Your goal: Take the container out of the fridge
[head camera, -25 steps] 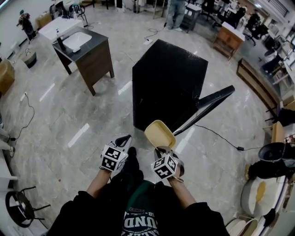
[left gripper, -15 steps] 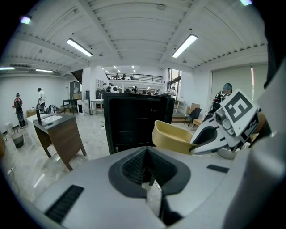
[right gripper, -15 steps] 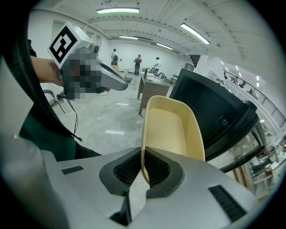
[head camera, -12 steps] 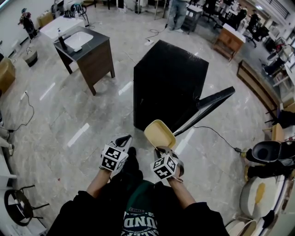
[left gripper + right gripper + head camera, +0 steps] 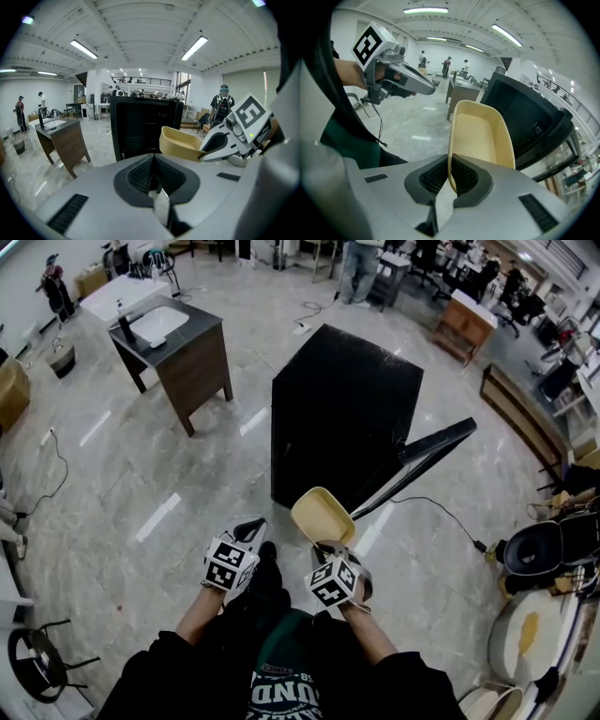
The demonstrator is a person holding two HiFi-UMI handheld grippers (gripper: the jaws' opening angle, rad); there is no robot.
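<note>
The black fridge (image 5: 345, 409) stands on the floor ahead of me, its door (image 5: 419, 463) swung open to the right. My right gripper (image 5: 328, 546) is shut on the near rim of a pale yellow empty container (image 5: 322, 516), held in the air in front of the fridge. In the right gripper view the rim passes between the pads (image 5: 450, 174) and the container (image 5: 482, 133) tilts away towards the fridge (image 5: 527, 123). My left gripper (image 5: 250, 525) hangs beside it, shut and empty (image 5: 153, 174); its view shows the container (image 5: 180, 143) at right.
A wooden cabinet with a white sink (image 5: 175, 341) stands to the left of the fridge. A black cable (image 5: 439, 512) runs over the marble floor at right. Wooden furniture (image 5: 521, 418), a dark round seat (image 5: 531, 549) and people at the back surround the area.
Both grippers and the container hold almost still. The dark seat at the far right has slid a little to the left.
</note>
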